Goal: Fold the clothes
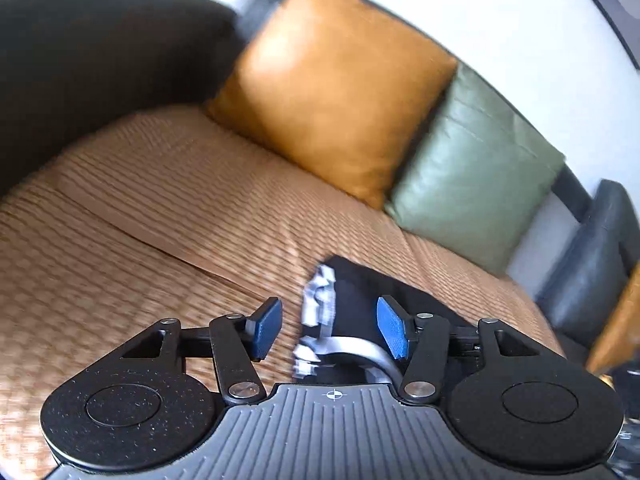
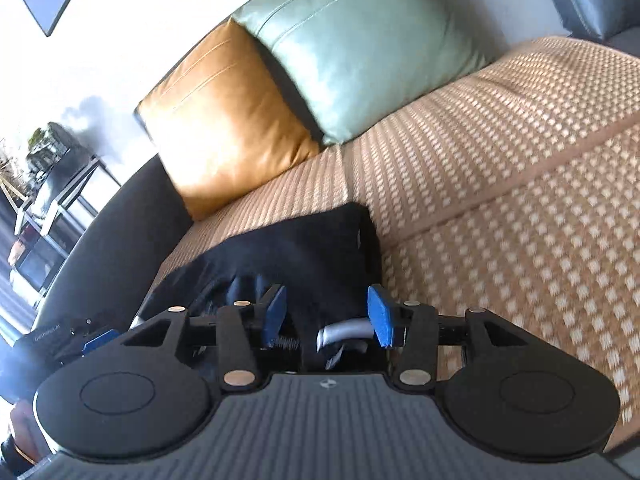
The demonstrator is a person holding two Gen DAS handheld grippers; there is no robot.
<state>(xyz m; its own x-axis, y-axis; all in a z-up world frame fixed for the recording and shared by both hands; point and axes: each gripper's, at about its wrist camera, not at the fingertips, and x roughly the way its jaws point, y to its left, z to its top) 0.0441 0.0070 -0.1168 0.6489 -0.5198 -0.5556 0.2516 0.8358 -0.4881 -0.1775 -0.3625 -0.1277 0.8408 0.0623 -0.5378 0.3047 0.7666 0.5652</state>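
Observation:
A black garment (image 2: 312, 248) lies folded in a flat bundle on the woven tan mat (image 2: 500, 200) that covers the sofa seat. In the left wrist view its edge shows a white print (image 1: 318, 304), and the black cloth (image 1: 360, 300) runs off to the right behind the finger. My left gripper (image 1: 330, 330) hovers over that printed edge with its blue pads (image 1: 266, 326) wide apart and nothing pressed between them. My right gripper (image 2: 326, 312) stands just above the near side of the bundle, jaws apart, with the dark cloth below and behind the pads (image 2: 380, 316).
An orange cushion (image 1: 332, 84) and a green cushion (image 1: 476, 184) lean on the sofa back behind the mat. A dark rounded sofa arm (image 2: 116, 236) borders the seat, with a small side table (image 2: 60, 200) beyond it. A seam divides the mat (image 1: 160, 240).

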